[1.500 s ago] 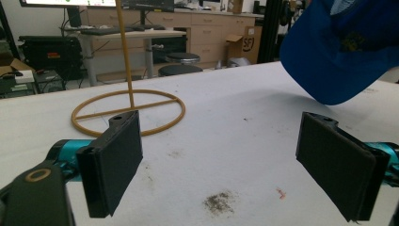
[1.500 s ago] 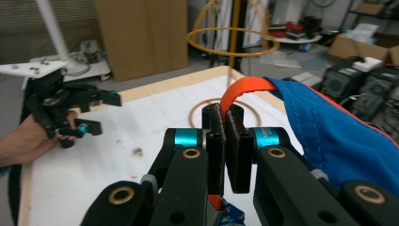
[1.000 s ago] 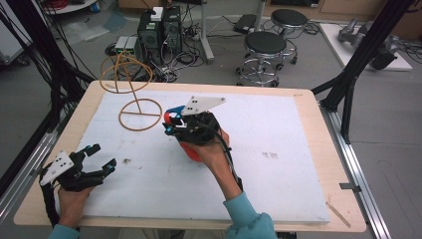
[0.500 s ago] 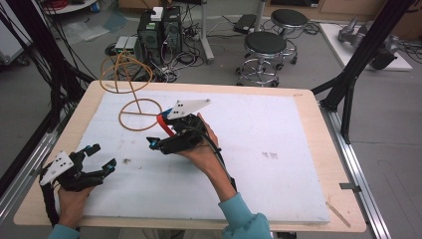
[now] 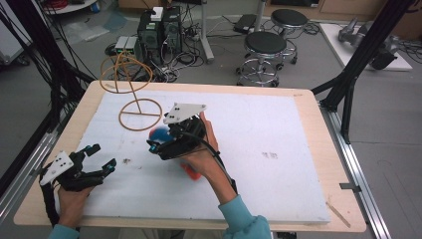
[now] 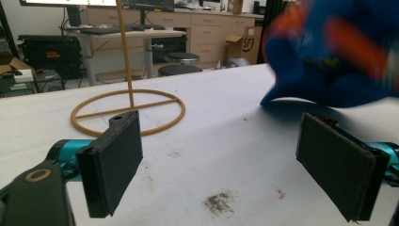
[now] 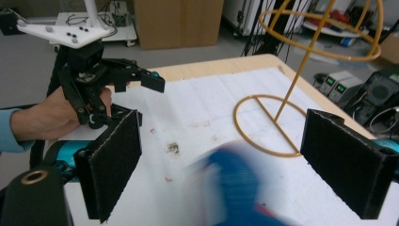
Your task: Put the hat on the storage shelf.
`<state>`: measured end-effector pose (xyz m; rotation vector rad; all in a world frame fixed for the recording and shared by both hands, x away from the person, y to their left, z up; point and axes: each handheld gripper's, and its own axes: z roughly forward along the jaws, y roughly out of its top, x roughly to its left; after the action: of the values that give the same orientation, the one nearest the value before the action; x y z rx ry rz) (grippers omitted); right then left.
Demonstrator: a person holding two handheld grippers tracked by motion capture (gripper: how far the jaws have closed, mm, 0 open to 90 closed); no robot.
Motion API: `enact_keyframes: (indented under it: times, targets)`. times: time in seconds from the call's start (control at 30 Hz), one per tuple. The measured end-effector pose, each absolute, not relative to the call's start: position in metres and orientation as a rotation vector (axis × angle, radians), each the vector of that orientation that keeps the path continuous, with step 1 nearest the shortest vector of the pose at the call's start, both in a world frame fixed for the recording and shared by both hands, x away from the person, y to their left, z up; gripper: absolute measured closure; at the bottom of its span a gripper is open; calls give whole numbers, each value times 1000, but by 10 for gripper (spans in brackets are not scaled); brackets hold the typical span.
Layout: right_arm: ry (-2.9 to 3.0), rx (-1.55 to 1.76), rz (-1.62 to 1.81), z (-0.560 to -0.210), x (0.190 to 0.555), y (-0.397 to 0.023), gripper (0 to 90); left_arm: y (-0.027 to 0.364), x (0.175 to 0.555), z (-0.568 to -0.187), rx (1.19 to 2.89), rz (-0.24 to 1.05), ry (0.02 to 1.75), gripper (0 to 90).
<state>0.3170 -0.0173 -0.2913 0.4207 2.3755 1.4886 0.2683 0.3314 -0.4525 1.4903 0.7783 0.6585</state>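
Note:
A blue and red soft thing (image 7: 235, 188), blurred, is low between the wide-apart jaws of my right gripper (image 7: 235, 165) and touches neither pad. Those jaws have just been opening. From above, its blue part (image 5: 160, 133) shows at the tips of my right gripper (image 5: 158, 143), mid-table. It also smears across the top right of the left gripper view (image 6: 339, 56). A yellow wire ring stand (image 5: 132, 89) rises just beyond, at the back left. My left gripper (image 5: 102, 158) rests open near the front left edge with nothing between its pads (image 6: 113, 160).
The white foam sheet (image 5: 278, 149) covers the wooden table (image 5: 308, 99). A dirt smudge (image 6: 219, 203) lies in front of the left gripper. Black frame posts (image 5: 348, 84) flank the table; stools (image 5: 266, 45) and computers (image 5: 159, 30) stand on the floor behind.
The right gripper's jaws have spread apart and the blue and red thing has come free of them. The right hand has tipped towards the wire stand. The left hand has stayed put.

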Motion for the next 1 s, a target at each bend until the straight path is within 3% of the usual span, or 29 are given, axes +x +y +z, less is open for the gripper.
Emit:
enact_keyframes:
  times: [0.6,1.0]
  targets:
    - [2315,462,1507,-288,310,-44,120,331,268,-452,1497,659,766,153]
    - [2166,606,1505,-303,288,-116,119,332,267,-447,1497,638,757,148]
